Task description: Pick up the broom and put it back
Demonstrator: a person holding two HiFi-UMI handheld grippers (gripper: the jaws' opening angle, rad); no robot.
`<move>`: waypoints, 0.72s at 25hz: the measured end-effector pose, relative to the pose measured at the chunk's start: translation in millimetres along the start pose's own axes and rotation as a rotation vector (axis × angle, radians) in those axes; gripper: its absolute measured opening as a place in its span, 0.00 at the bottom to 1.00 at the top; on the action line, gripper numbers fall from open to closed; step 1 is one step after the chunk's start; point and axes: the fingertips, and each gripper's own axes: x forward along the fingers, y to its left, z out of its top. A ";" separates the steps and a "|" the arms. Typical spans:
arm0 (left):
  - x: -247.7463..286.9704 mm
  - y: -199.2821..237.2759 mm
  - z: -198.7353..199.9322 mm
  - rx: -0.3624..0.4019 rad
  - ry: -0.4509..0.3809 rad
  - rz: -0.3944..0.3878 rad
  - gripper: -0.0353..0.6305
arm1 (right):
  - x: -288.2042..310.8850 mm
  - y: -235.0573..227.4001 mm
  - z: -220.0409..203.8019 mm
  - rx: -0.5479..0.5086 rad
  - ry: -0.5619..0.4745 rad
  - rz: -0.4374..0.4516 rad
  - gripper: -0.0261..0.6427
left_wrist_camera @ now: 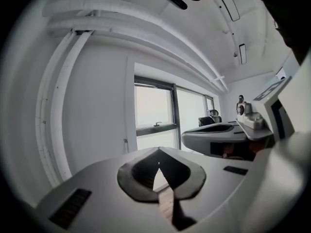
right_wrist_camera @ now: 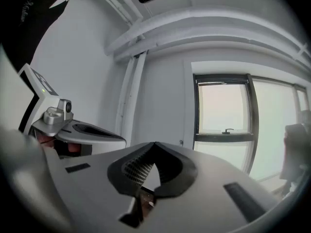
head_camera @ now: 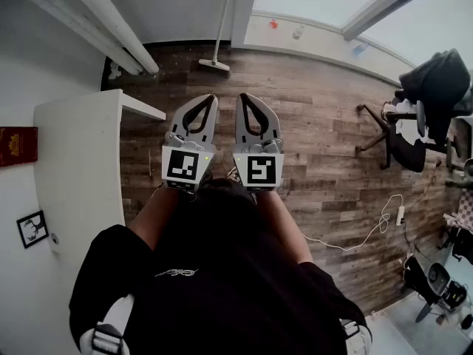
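Note:
The broom [head_camera: 215, 63] leans against the far white wall, its flat head on the wooden floor and its pale handle running up the wall. It is well ahead of both grippers and nothing touches it. In the head view my left gripper [head_camera: 212, 97] and right gripper [head_camera: 241, 97] are held side by side in front of the person's body, pointing toward the wall. Both are shut with nothing between the jaws. The left gripper view shows its tips [left_wrist_camera: 158, 150] meeting against wall and window. The right gripper view shows the same for its tips [right_wrist_camera: 154, 144].
A white desk [head_camera: 81, 161] stands at the left, with white pipes [head_camera: 111, 28] along the wall beyond it. A black office chair [head_camera: 414, 117] and a power strip with a white cable [head_camera: 384, 220] are on the floor at the right. Windows fill the far wall.

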 end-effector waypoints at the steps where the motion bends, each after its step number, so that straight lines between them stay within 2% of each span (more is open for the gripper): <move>1: 0.9 -4.7 -0.2 -0.001 0.001 0.001 0.06 | -2.3 -4.8 -0.5 0.004 -0.006 -0.002 0.07; 6: 5.3 -20.8 -2.9 -0.016 0.015 0.008 0.05 | -12.8 -25.1 -4.7 0.023 -0.010 -0.013 0.07; 13: 4.6 -29.8 -6.1 -0.026 0.030 0.046 0.05 | -28.5 -36.5 -17.2 0.035 -0.003 0.015 0.07; 15: 1.4 -26.5 -13.2 -0.005 0.051 0.065 0.06 | -32.6 -34.7 -25.5 0.009 0.011 0.035 0.07; 18: 1.6 -19.0 -23.9 -0.013 0.055 0.089 0.06 | -33.8 -31.8 -33.6 0.036 0.027 0.031 0.07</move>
